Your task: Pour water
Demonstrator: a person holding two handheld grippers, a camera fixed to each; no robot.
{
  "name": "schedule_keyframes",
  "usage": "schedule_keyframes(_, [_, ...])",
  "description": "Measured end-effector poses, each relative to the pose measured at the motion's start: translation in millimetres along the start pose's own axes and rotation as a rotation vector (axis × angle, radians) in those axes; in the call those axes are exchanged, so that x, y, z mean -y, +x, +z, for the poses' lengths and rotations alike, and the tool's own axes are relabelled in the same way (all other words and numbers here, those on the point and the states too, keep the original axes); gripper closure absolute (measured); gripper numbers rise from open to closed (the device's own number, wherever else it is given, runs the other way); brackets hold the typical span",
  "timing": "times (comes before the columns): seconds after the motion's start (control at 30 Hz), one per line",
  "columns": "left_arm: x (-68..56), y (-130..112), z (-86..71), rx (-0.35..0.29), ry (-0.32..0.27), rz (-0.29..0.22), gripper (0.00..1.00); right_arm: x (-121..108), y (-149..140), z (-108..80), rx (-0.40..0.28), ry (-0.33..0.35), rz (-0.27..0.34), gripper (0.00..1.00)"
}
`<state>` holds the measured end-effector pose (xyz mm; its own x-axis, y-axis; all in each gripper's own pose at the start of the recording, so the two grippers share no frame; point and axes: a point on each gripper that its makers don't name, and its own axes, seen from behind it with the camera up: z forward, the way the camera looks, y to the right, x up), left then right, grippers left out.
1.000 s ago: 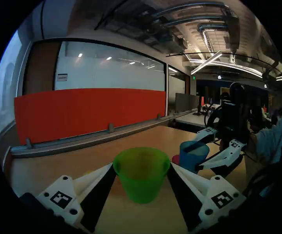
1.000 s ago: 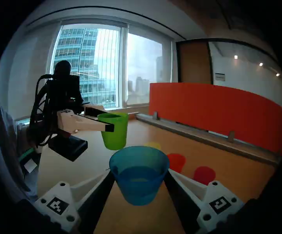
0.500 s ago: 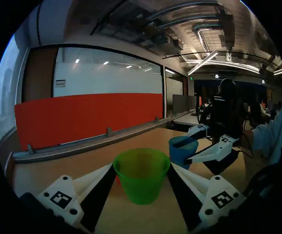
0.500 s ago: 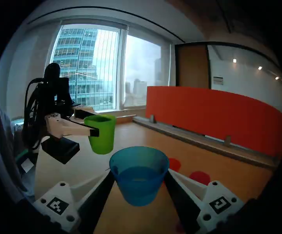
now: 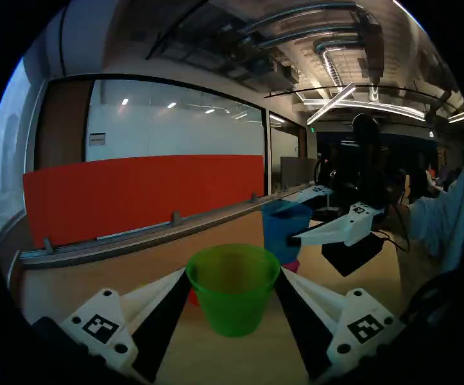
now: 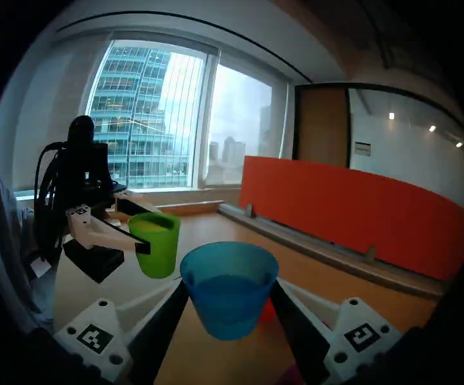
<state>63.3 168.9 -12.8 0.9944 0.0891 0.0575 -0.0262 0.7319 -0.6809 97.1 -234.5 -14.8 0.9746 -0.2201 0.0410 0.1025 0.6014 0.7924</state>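
Blue cup [image 6: 229, 301] holding water [image 6: 229, 285] pinched by right gripper [image 6: 230, 289] jaws, green cup [image 5: 233, 298] pinched by left gripper [image 5: 232, 277] jaws

Table layout, items by position.
- Left cup [image 5: 233, 298]: clamped between both fingers of the left gripper [image 5: 232, 273], above the table [image 5: 103, 276].
- Right cup [image 5: 283, 228]: clamped between both fingers of the right gripper [image 5: 288, 221], behind, right of and higher than the left cup, with a gap between the two.
- Water [image 6: 228, 289]: inside the right cup.
- Partition [image 5: 142, 189]: upright along the table's far edge, behind both cups.
- Sleeve [image 5: 450, 212]: far right, behind the right gripper.
- Window [image 6: 148, 128]: behind the left gripper in the right gripper view.
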Motion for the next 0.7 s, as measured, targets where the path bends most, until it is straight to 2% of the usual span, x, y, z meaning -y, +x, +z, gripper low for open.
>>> schedule_keyframes(0.7, [-18.8,2.4,7.1,-0.007,-0.038,-0.002,0.12,-7.6,78.8,7.3,-0.063,0.005,-0.233,0.12])
